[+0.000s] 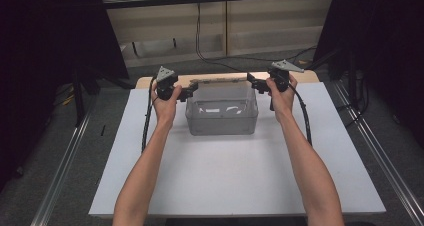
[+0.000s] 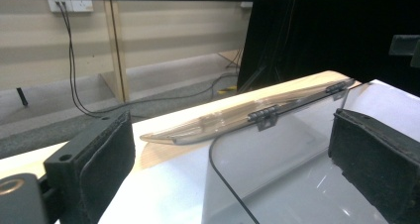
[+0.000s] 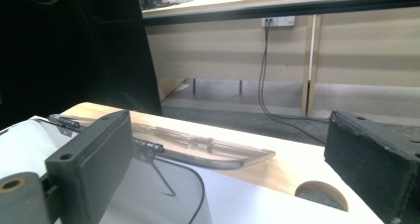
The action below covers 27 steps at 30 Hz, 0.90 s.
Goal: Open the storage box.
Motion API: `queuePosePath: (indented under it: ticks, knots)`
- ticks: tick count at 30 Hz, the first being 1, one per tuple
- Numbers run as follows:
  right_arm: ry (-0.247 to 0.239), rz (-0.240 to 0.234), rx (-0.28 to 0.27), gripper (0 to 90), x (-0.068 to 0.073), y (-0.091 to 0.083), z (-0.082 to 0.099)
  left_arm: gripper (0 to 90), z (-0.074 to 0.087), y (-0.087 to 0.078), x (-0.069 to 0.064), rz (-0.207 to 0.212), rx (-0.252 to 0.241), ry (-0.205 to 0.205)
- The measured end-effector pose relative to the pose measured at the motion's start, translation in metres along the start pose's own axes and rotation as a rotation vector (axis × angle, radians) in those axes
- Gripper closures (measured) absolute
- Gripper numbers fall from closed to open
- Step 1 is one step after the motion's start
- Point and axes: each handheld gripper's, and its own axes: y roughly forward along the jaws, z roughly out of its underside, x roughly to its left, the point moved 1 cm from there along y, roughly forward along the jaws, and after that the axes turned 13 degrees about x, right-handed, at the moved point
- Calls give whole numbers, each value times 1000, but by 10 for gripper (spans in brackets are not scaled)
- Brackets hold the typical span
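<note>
Clear plastic forms the box [image 1: 222, 117] that sits toward the far edge of the white tabletop [image 1: 235, 176], its hinged lid [image 1: 220, 79] swung open and lying flat behind it. In the high view, the left gripper [image 1: 192, 89] hovers just beside the box's far left corner and the right gripper [image 1: 251, 81] just beside its far right corner, each with its fingers spread wide and nothing between them. In the left gripper view, padded fingers [image 2: 106, 157] stand wide apart on either side of the box's near rim [image 2: 223, 140], not touching it; the lid lies beyond. In the right gripper view, the fingers [image 3: 101, 149] are equally wide, the lid's hinge [image 3: 146, 144] just past them.
</note>
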Motion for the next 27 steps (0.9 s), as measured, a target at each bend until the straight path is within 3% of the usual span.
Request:
queuePosePath:
  ticks: [7,12,16,22,25,27]
  knots:
    - [-35,22,-36,65,8,-14,6,98,10,-18,-6,0,-32,7]
    - [-34,20,-49,49,14,-24,11,78,16,-28,-13,-23,-47,7]
    - [-45,23,-48,24,20,-32,14,60,20,-36,-18,-30,-49,32]
    - [-62,18,-61,6,30,-47,19,60,25,-47,-27,-16,-78,32]
    - [-72,18,-66,6,33,-54,21,60,28,-54,-31,-5,-116,47]
    - [-75,33,-77,6,32,-60,23,61,31,-56,-32,-8,-109,45]
